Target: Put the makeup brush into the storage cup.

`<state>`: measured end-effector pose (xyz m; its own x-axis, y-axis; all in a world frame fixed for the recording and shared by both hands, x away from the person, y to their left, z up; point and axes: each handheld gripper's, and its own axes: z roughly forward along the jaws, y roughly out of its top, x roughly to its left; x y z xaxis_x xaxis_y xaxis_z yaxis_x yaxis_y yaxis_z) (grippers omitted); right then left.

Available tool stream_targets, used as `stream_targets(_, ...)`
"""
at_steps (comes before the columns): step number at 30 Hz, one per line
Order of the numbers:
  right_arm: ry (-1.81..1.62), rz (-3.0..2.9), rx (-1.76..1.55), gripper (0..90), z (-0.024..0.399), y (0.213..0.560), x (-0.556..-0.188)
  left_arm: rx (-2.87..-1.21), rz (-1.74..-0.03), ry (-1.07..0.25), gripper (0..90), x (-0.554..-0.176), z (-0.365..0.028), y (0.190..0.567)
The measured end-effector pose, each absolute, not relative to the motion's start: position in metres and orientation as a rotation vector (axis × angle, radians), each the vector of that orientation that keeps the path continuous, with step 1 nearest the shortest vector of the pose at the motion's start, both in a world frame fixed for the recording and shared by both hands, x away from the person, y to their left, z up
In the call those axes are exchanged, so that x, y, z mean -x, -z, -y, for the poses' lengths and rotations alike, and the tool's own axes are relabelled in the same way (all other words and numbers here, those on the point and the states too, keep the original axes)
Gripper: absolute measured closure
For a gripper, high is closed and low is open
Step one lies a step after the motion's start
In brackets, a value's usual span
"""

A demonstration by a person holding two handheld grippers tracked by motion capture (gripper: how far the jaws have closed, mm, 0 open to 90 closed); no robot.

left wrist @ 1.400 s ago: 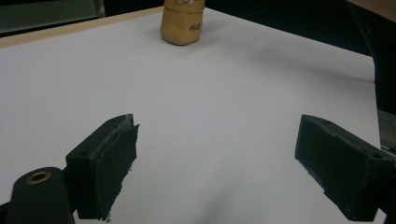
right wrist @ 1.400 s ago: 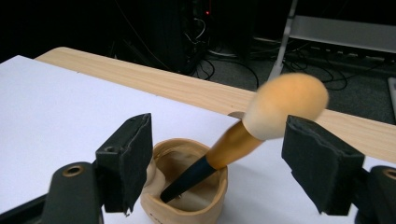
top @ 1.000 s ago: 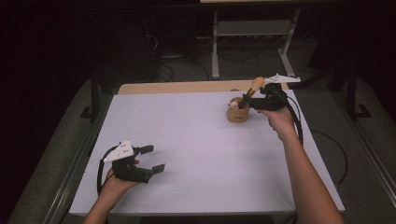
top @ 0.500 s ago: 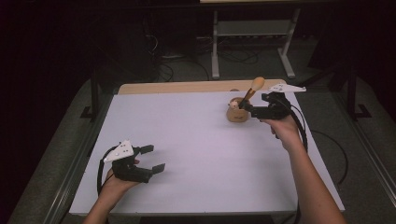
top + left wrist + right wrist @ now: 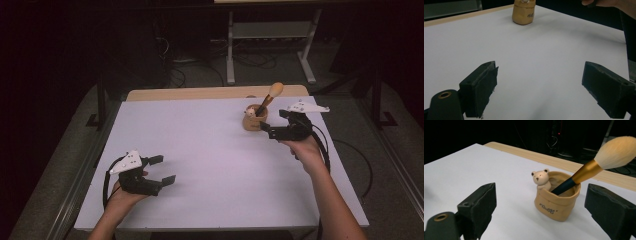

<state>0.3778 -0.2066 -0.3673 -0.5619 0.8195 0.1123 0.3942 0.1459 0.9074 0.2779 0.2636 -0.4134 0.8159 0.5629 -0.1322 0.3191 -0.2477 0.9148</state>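
I am resting my left gripper (image 5: 159, 169) at seven o'clock on the white table (image 5: 210, 150), jaws spread with nothing between them. At two o'clock the tan bear pot (image 5: 254, 119) is standing with the makeup brush (image 5: 269, 97) leaning inside. My right gripper (image 5: 272, 124) is hovering just beside it, jaws having just been opening, gripping nothing.
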Motion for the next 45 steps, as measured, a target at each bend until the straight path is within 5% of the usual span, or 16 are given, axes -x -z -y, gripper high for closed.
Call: stream_targets(45,-1.493,-2.018,-1.107,6.7,0.213,0.393,-0.304,-1.864,-0.646,-0.265,12.3,-0.276,-0.260,0.413)
